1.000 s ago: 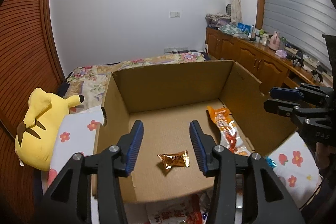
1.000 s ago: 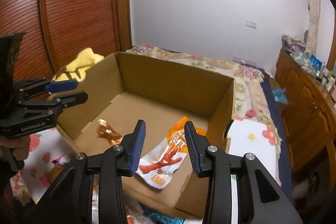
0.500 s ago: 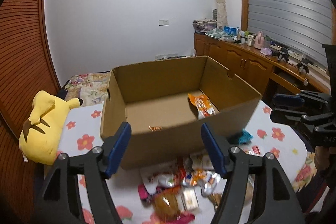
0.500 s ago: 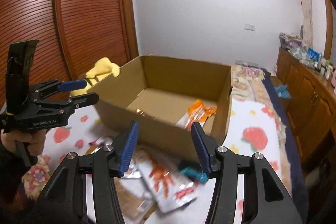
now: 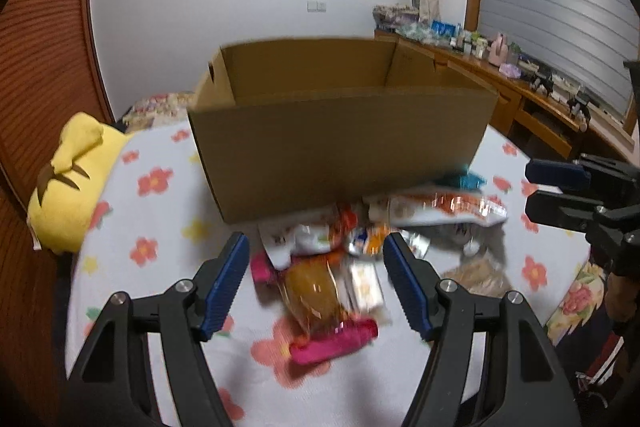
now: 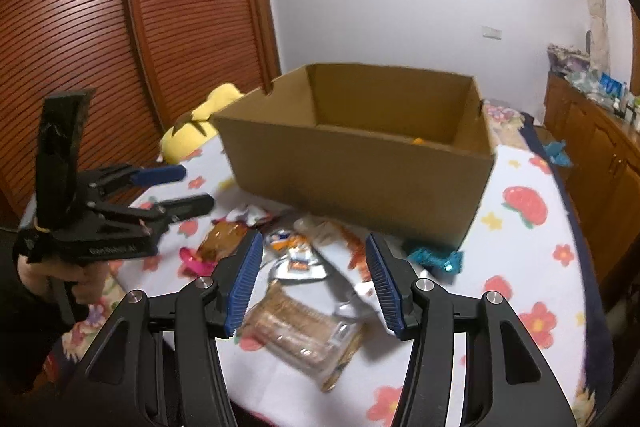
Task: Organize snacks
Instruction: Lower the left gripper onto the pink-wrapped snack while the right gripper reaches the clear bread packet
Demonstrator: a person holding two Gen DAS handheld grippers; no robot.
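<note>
An open cardboard box (image 5: 340, 143) stands on a flowered tablecloth; it also shows in the right wrist view (image 6: 360, 163). A pile of snack packets lies in front of it: an orange bun in a pink-ended wrapper (image 5: 316, 295), a white and orange packet (image 5: 436, 207), a biscuit pack (image 6: 296, 331), a teal packet (image 6: 434, 259). My left gripper (image 5: 316, 283) is open and empty above the bun. My right gripper (image 6: 314, 279) is open and empty above the biscuit pack and small packets. A bit of orange packet (image 6: 418, 141) shows inside the box.
A yellow plush toy (image 5: 68, 179) lies at the table's left edge. Wooden slatted doors (image 6: 120, 27) stand on the left. A wooden sideboard with clutter (image 5: 520, 87) runs along the right wall. The right gripper shows at the right edge of the left wrist view (image 5: 560, 191).
Both grippers pulled back from over the box and dropped lower, now over the snack pile in front of it. Both jaws have opened wider.
</note>
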